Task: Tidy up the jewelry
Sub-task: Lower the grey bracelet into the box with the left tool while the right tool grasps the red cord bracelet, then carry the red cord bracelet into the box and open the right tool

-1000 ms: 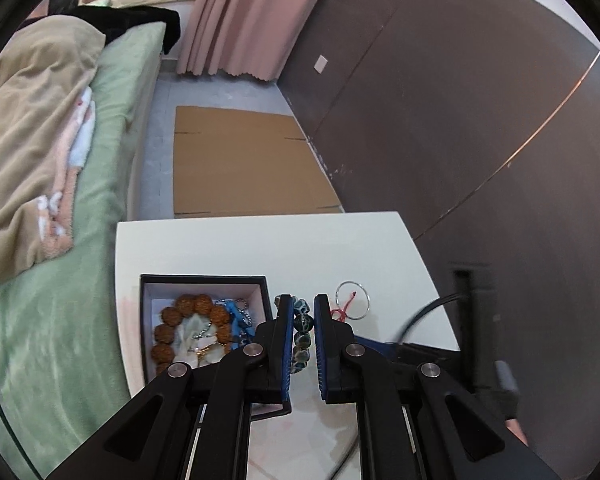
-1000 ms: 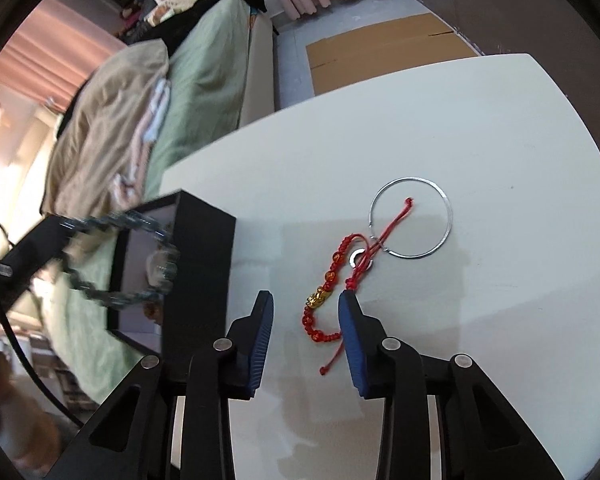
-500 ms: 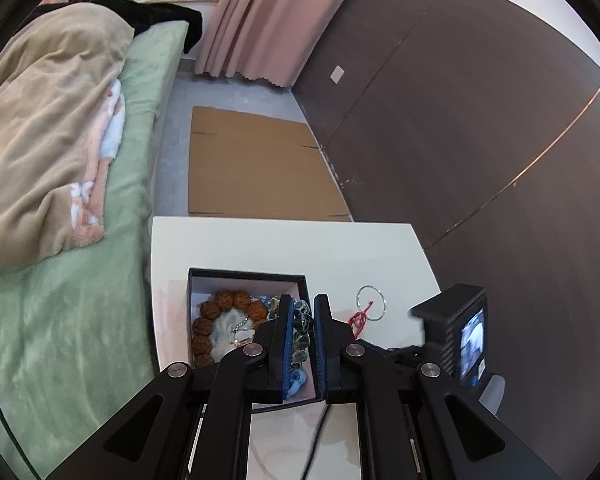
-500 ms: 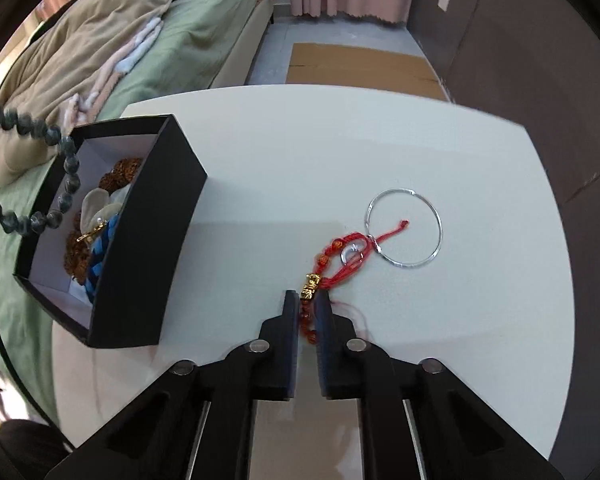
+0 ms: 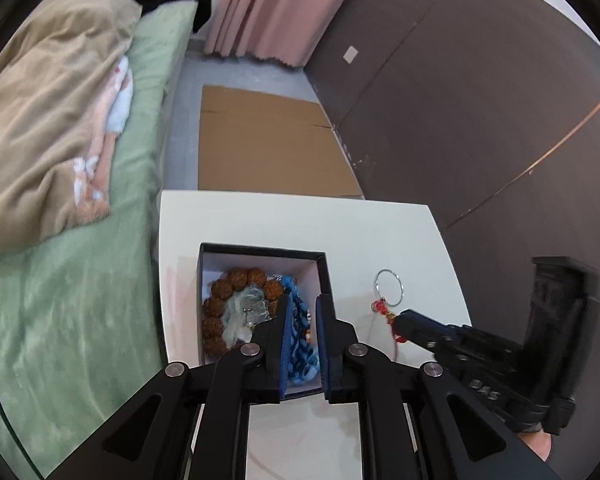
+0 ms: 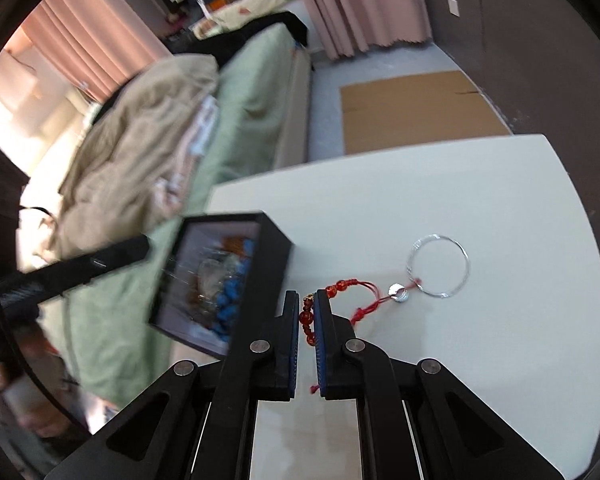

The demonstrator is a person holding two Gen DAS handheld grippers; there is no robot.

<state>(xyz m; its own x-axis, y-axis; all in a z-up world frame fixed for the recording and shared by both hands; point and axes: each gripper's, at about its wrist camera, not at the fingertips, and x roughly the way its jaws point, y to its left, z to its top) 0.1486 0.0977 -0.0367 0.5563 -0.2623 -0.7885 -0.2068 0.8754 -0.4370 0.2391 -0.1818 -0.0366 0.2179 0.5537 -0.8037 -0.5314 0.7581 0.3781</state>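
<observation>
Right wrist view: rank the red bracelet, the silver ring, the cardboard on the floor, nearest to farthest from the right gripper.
1. red bracelet, pinched in the right gripper.
2. silver ring, on the table, ahead and right.
3. cardboard, on the floor beyond the table.

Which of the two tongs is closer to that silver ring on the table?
Right. The right tongs, pinching the red bracelet, sit beside the silver ring; the left tongs hover over the black box.

Both wrist views look steeply down, close over the white table [image 5: 260,220], sharing the black box [image 6: 268,276].
</observation>
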